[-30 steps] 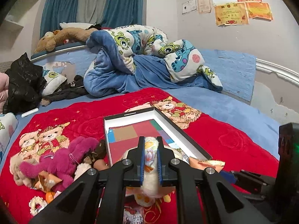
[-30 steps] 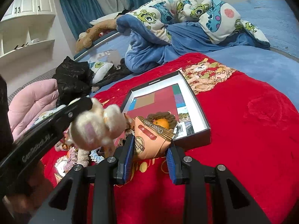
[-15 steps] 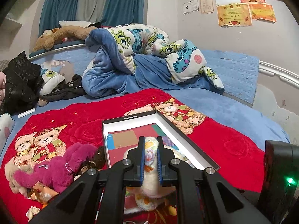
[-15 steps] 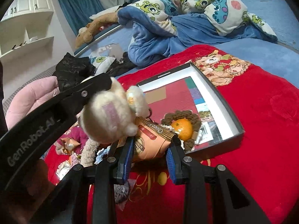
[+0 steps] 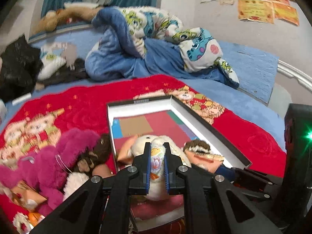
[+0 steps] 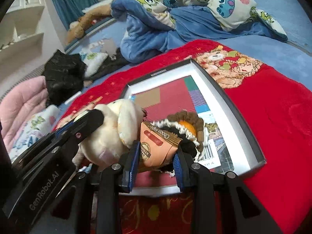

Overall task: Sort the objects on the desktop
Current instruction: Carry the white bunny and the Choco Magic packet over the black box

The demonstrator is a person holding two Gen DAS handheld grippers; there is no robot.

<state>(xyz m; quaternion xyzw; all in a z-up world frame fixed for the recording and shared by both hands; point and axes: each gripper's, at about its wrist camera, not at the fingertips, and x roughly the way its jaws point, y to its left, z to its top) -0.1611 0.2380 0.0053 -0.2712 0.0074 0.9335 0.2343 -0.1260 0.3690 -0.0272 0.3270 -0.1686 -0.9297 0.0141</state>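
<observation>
The left gripper (image 5: 157,162) pinches a cream plush toy (image 5: 148,142) between its narrow jaws, over the near end of the shallow box (image 5: 197,119). Just right of it, the right gripper (image 6: 156,156) clamps an orange snack packet (image 6: 156,144), also above the box's near end. Beyond the packet, 1 crocheted holder with an orange (image 6: 187,128) lies inside the box. Left of the box sits a magenta plush (image 5: 58,156) on the red blanket (image 6: 273,117).

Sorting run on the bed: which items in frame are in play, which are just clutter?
In play:
- left gripper holding cream plush
- right gripper holding snack packet
- open box
- pink plush

Clutter:
- monster quilt
- black jacket
- wall certificates
</observation>
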